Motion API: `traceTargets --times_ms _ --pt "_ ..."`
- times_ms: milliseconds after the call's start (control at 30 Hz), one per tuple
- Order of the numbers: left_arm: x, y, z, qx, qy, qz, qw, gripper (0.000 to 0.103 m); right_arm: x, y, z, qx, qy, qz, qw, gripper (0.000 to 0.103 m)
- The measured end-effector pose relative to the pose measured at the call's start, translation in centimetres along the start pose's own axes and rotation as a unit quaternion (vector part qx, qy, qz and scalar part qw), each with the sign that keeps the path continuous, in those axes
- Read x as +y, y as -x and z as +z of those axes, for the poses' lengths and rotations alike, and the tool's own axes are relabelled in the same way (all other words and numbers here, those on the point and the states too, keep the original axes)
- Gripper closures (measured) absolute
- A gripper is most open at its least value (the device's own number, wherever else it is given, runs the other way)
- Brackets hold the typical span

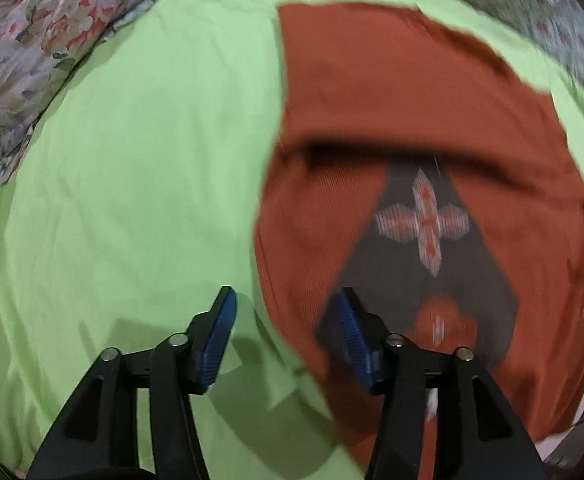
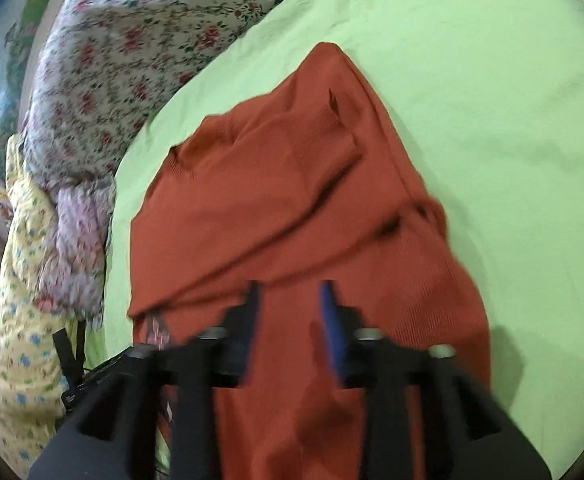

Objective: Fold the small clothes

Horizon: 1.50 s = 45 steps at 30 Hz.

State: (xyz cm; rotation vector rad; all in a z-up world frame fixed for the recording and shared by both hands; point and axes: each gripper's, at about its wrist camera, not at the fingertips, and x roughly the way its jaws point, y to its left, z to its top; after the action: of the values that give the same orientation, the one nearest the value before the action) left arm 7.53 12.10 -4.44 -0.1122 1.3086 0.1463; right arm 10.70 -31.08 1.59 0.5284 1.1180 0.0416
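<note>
While both tongs gape empty, my left gripper (image 1: 283,312) straddles the rust sweater (image 1: 412,120) edge on the green sheet (image 1: 131,160) | right gripper (image 2: 289,300) above its folds (image 2: 271,200) | risk: pinching sheet too, dragging layers loose.

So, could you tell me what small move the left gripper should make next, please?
Probably ease the left gripper forward and close on the rust-red garment's near edge: its fingers are open and empty, straddling that edge over the green sheet.
</note>
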Motion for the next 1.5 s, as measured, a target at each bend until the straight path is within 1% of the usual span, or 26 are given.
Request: traceTargets --times_ms 67,167,233,300,333,367,433,500,533,600,633,767,833,933,1000,1033,1067,1100,1133,1167,1200,1233,1267,1333,1400,1500 --pt "-1.0 0.2 -2.1 0.014 -0.021 0.002 0.9997 0.047 0.1 1.4 -2.0 -0.007 0.009 0.001 1.0 0.054" --pt "-1.7 1.3 -4.8 0.016 -0.058 0.015 0.998 0.046 -0.2 2.9 -4.8 0.002 0.007 -0.002 1.0 0.054" --pt "-1.2 2.0 -6.3 0.019 -0.076 0.024 0.9967 0.046 -0.4 3.8 -6.2 0.005 0.002 0.0 1.0 0.054" --pt "-0.1 2.4 -7.1 0.022 -0.075 0.027 0.9966 0.046 -0.8 4.9 -7.5 0.005 0.005 -0.006 1.0 0.052" --pt "0.7 2.6 -7.5 0.025 -0.07 0.029 0.9968 0.045 -1.0 5.6 -8.3 0.006 0.01 -0.014 1.0 0.049" --pt "1.5 2.8 -7.8 0.03 -0.061 0.025 0.9974 0.044 -1.3 6.2 -8.9 0.006 0.013 -0.018 1.0 0.045" --pt "2.7 3.2 -8.5 0.033 -0.044 0.005 0.9985 0.045 -2.1 7.4 -10.3 0.003 0.02 -0.026 0.999 0.042" --pt "3.0 4.0 -9.1 0.03 -0.031 -0.024 0.9988 0.045 -2.9 8.3 -11.6 0.001 0.022 -0.036 0.999 0.042" --pt "2.6 4.4 -9.4 0.031 -0.028 -0.051 0.9978 0.045 -3.4 8.6 -12.4 0.002 0.022 -0.039 0.999 0.041" --pt "2.0 4.8 -9.9 0.036 -0.029 -0.08 0.9957 0.039 -4.3 9.1 -13.6 0.007 0.022 -0.047 0.999 0.041" --pt "1.4 4.7 -10.2 0.043 -0.031 -0.091 0.9944 0.033 -4.6 9.2 -14.2 0.01 0.023 -0.051 0.998 0.041" --pt "-0.3 3.3 -11.7 0.079 -0.037 -0.108 0.9904 0.031 -5.8 8.7 -16.6 0.037 0.024 -0.061 0.997 0.041" --pt "-1.0 3.4 -12.9 0.078 -0.047 -0.104 0.9904 0.027 -6.2 8.3 -17.5 0.045 0.022 -0.064 0.997 0.041" --pt "-2.0 3.9 -14.2 0.073 -0.074 -0.101 0.9895 0.028 -6.2 7.9 -18.4 0.043 0.023 -0.056 0.997 0.041" --pt "-2.7 4.2 -14.2 0.066 -0.086 -0.097 0.9894 0.033 -6.3 7.7 -18.6 0.035 0.027 -0.055 0.998 0.041" --pt "-3.6 4.2 -14.1 0.059 -0.093 -0.093 0.9896 0.044 -6.3 7.5 -18.6 0.032 0.026 -0.05 0.998 0.041" --pt "-3.9 4.4 -14.1 0.052 -0.1 -0.088 0.9898 0.051 -6.2 7.3 -18.5 0.033 0.024 -0.04 0.998 0.042" --pt "-4.4 4.2 -14.0 0.049 -0.102 -0.087 0.9898 0.055 -6.2 7.1 -18.5 0.033 0.021 -0.032 0.999 0.042" --pt "-4.4 4.6 -13.9 0.041 -0.105 -0.088 0.9896 0.069 -6.3 6.9 -18.3 0.033 0.014 -0.019 0.999 0.042" --pt "-4.4 4.9 -14.0 0.036 -0.107 -0.091 0.9895 0.08 -6.5 6.7 -18.2 0.033 0.002 -0.006 0.999 0.044" --pt "-4.2 5.3 -14.0 0.033 -0.107 -0.095 0.9892 0.095 -6.8 6.7 -18.1 0.033 -0.009 0.004 0.999 0.051" --pt "-4.4 5.6 -14.9 0.031 -0.103 -0.1 0.9891 0.097 -7.1 6.6 -17.9 0.034 -0.019 0.014 0.999 0.087" --pt "-4.2 5.8 -14.6 0.028 -0.101 -0.105 0.9889 0.099 -7.4 6.5 -17.9 0.04 -0.026 0.017 0.999 0.094" --pt "-3.0 6.0 -14.4 0.011 -0.097 -0.118 0.9883 0.1 -7.6 7.5 -18.0 0.035 -0.024 0.011 0.999 0.094" --pt "-1.7 7.1 -15.4 -0.002 -0.087 -0.129 0.9878 0.1 -7.8 9.2 -18.2 0.022 -0.014 0.009 1.0 0.095" --pt "-0.4 6.2 -16.0 0.014 -0.071 -0.138 0.9878 0.099 -9.7 11.0 -18.3 0.014 -0.023 -0.012 1.0 0.095"
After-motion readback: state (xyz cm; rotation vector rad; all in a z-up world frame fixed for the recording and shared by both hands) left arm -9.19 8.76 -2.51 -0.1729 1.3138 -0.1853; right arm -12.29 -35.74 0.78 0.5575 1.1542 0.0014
